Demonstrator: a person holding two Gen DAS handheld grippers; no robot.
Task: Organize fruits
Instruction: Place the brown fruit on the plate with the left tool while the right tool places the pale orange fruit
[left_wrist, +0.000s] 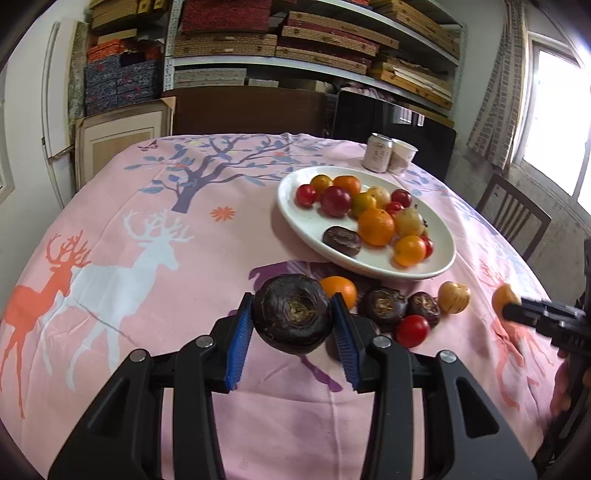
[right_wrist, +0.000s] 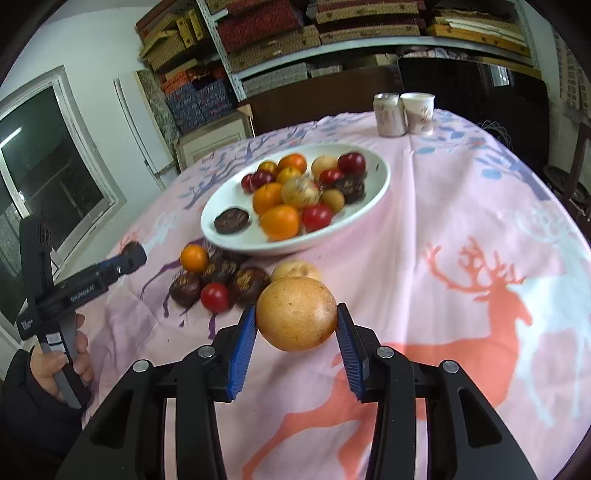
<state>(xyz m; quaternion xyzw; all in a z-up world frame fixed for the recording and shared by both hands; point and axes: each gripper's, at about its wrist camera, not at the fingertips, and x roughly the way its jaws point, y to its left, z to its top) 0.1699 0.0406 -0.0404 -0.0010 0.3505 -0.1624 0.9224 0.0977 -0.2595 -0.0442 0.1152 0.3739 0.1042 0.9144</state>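
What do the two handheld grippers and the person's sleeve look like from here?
Both the left gripper and the right gripper are matte black plastic with blue ribbed pads and silver pivot bolts. The left gripper's side carries white lettering. The sleeve is black.

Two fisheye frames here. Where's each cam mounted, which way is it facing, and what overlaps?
Left wrist: on the left tongs, looking forward and down along them at the dark fruit they clamp; the right tongs show at the frame's right edge.
Right wrist: on the right tongs, looking forward and down at the tan round fruit they clamp; the left tongs and a hand show at left.
Shared: the white plate of fruit, loose fruit before it, can, cup, pink deer tablecloth.
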